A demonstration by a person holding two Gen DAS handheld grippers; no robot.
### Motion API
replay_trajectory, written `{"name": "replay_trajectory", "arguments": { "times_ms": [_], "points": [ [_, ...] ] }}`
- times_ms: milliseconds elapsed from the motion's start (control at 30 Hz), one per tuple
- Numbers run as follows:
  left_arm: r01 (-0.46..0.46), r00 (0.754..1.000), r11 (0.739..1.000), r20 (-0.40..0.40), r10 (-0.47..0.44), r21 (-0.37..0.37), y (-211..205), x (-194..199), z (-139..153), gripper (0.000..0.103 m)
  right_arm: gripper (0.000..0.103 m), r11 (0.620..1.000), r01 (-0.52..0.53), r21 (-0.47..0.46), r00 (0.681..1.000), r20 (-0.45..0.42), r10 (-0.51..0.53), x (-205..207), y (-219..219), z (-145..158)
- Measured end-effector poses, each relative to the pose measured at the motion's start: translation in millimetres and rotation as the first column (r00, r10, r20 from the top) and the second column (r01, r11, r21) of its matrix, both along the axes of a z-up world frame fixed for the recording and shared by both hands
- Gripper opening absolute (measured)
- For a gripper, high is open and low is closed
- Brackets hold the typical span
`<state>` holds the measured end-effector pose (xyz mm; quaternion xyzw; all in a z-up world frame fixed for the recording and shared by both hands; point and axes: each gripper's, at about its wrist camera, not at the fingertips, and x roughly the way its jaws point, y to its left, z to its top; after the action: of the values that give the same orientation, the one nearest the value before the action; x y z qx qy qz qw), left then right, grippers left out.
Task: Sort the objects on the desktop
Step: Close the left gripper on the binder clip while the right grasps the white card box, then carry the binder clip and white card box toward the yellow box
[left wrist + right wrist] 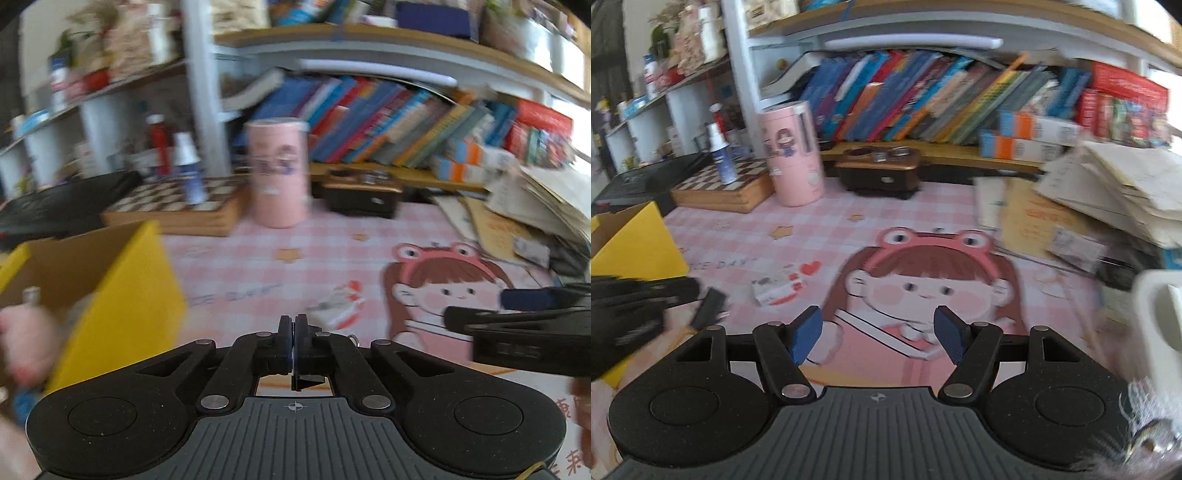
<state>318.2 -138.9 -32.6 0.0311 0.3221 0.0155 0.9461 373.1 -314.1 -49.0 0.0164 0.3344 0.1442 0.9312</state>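
Both wrist cams low, fwd-down; shared pink mat (258, 266) & shelf (923, 147)

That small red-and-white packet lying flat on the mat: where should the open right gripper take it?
Grip the packet across its short width, coming from above with the right gripper. It lies flat on the mat, so only its edges offer purchase; details are blurred.

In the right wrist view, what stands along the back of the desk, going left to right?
Spray bottle on the chessboard box → pink canister → dark brown holder → orange-and-blue boxes → stack of papers.
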Motion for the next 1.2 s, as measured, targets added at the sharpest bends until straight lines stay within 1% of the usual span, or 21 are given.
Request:
{"name": "replay_trajectory", "arguments": {
  "times_ms": [33,100,167,267,367,467,533,567,633,667,733,800,933,1033,1200],
  "points": [
    [-0.023,1.000,1.000,0.000,0.023,-0.004,7,-5,4,0.000,0.068,0.999,-0.038,0.002,0.999,-0.006,0.038,8,8,-3],
    [-0.074,0.997,0.997,0.003,0.074,-0.014,19,-16,12,0.000,0.076,0.994,-0.110,-0.011,0.994,-0.008,0.110,21,26,-10],
    [-0.122,0.993,0.992,0.004,0.122,-0.031,29,-27,19,0.000,0.077,0.983,-0.180,-0.029,0.984,0.004,0.180,31,44,-17],
    [-0.164,0.986,0.985,0.006,0.165,-0.052,39,-40,27,0.000,0.078,0.960,-0.274,-0.062,0.960,0.041,0.277,44,71,-27],
    [-0.176,0.984,0.983,0.011,0.177,-0.051,40,-49,32,0.000,0.077,0.932,-0.346,-0.106,0.934,0.057,0.353,58,93,-41],
    [-0.187,0.982,0.980,0.014,0.189,-0.061,40,-56,36,0.000,0.075,0.917,-0.377,-0.129,0.923,0.027,0.384,70,107,-53],
    [-0.189,0.982,0.980,0.013,0.190,-0.067,40,-59,38,0.000,0.075,0.916,-0.381,-0.123,0.923,0.010,0.385,75,113,-57],
    [-0.187,0.982,0.980,0.016,0.189,-0.067,40,-61,39,0.000,0.073,0.918,-0.376,-0.122,0.925,0.004,0.379,77,113,-59],
    [-0.184,0.982,0.980,0.022,0.186,-0.071,41,-63,41,0.000,0.064,0.926,-0.362,-0.104,0.931,0.005,0.364,79,112,-61],
    [-0.181,0.983,0.981,0.022,0.183,-0.076,41,-64,42,0.000,0.053,0.932,-0.348,-0.095,0.936,0.013,0.351,79,110,-60],
    [-0.170,0.985,0.982,0.026,0.173,-0.084,39,-67,43,0.000,0.052,0.938,-0.332,-0.102,0.942,0.010,0.335,78,108,-58],
    [-0.151,0.988,0.985,0.032,0.154,-0.088,37,-69,44,0.000,0.052,0.947,-0.310,-0.086,0.950,0.007,0.312,75,101,-55],
    [-0.108,0.992,0.989,0.047,0.113,-0.102,31,-73,45,0.000,0.052,0.966,-0.246,-0.072,0.968,0.019,0.248,54,78,-40],
    [-0.081,0.994,0.992,0.063,0.087,-0.100,25,-77,45,0.000,0.052,0.984,-0.174,-0.037,0.985,-0.007,0.174,33,54,-28],
    [-0.014,0.996,0.989,0.080,0.026,-0.145,22,-85,44,0.000,0.052,0.995,-0.099,-0.035,0.995,-0.030,0.098,-14,24,-5]
  ]
}}
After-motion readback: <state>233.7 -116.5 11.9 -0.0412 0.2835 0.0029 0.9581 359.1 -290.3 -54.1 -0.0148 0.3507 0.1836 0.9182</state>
